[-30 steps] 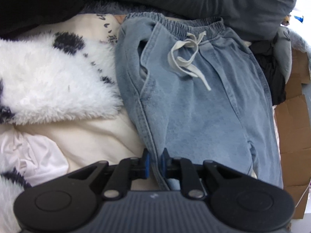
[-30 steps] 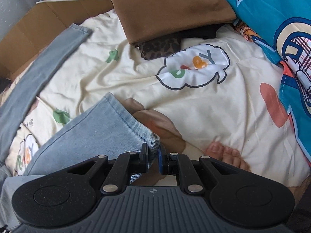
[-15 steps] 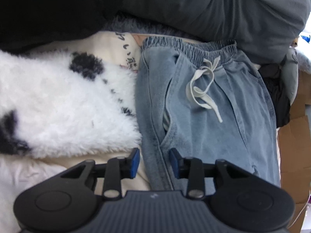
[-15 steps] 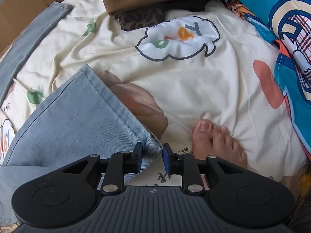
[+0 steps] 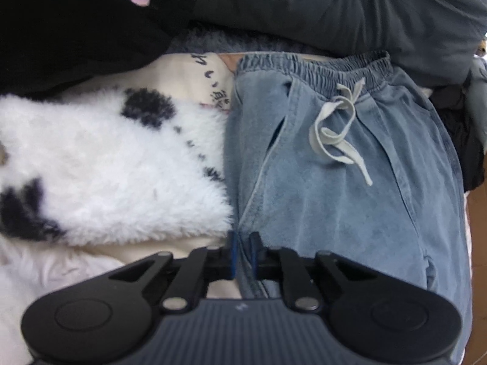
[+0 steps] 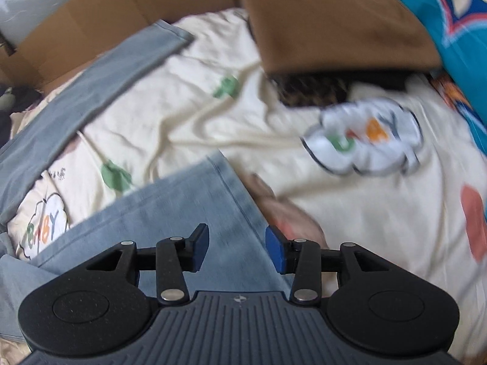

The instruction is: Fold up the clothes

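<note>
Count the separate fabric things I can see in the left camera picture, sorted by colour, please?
Light blue: 1, the denim trousers
White with black spots: 1, the fluffy fleece
Black: 1, the plush with pink paw pads
Dark grey: 1, the garment at the top
Cream: 1, the printed bedsheet
Total: 5

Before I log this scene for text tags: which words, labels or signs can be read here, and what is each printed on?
"BABY", coloured letters in a cloud print on the cream bedsheet.
A second cloud print on the sheet: letters too blurred to read in full.
Dark handwritten-style marks on the cream sheet beside the light blue drawstring jeans: not legible.
</note>
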A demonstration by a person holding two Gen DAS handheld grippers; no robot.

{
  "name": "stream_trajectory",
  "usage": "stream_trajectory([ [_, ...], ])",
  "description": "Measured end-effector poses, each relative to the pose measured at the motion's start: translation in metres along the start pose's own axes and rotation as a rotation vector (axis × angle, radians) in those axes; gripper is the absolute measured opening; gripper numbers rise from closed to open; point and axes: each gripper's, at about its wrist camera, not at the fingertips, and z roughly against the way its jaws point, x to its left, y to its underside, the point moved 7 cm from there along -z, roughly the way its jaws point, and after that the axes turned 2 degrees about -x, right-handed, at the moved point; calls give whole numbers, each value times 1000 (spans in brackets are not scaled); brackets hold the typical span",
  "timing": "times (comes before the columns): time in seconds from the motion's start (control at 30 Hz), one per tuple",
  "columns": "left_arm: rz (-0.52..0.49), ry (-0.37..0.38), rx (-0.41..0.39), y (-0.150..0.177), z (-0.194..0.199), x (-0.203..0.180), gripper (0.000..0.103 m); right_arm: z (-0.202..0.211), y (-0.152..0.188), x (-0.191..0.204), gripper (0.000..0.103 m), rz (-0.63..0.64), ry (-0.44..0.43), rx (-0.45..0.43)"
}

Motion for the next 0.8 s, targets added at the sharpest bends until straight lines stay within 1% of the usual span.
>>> stream_trajectory([
  [0.03,-2,-12,3,-1,3,-1,6,-4,-4,3,52,13,-6,-6],
  [0.1,-15,-37,6,-3,10,-4,6,-13,-11,7,52,34,-15,-15],
  [0.2,-31,-13,18,-7,18,-11,8,-27,-20,13,52,62,-28,-22],
  [0.23,-43,-17,19,-7,21,-13,10,-31,-22,14,53,72,-31,-23],
  [0.3,-84,-25,20,-9,26,-21,14,-40,-26,18,53,86,-43,-16],
  [0.4,-180,-29,13,-12,31,-39,16,-52,-31,21,53,87,-56,4],
  [0.43,-210,-16,15,-12,33,-47,21,-55,-34,22,55,93,-64,-2],
  [0.47,-238,0,16,-13,34,-56,24,-57,-36,24,61,101,-72,-4],
  [0.53,-285,22,15,-13,35,-72,30,-65,-37,27,64,126,-78,6],
  [0.63,-338,55,17,-9,32,-97,32,-79,-33,33,69,228,-79,46],
  [0.67,-358,65,16,-7,31,-106,33,-84,-31,36,72,259,-84,56],
  [0.8,-440,116,15,7,21,-140,33,-93,-32,39,79,277,-119,73],
])
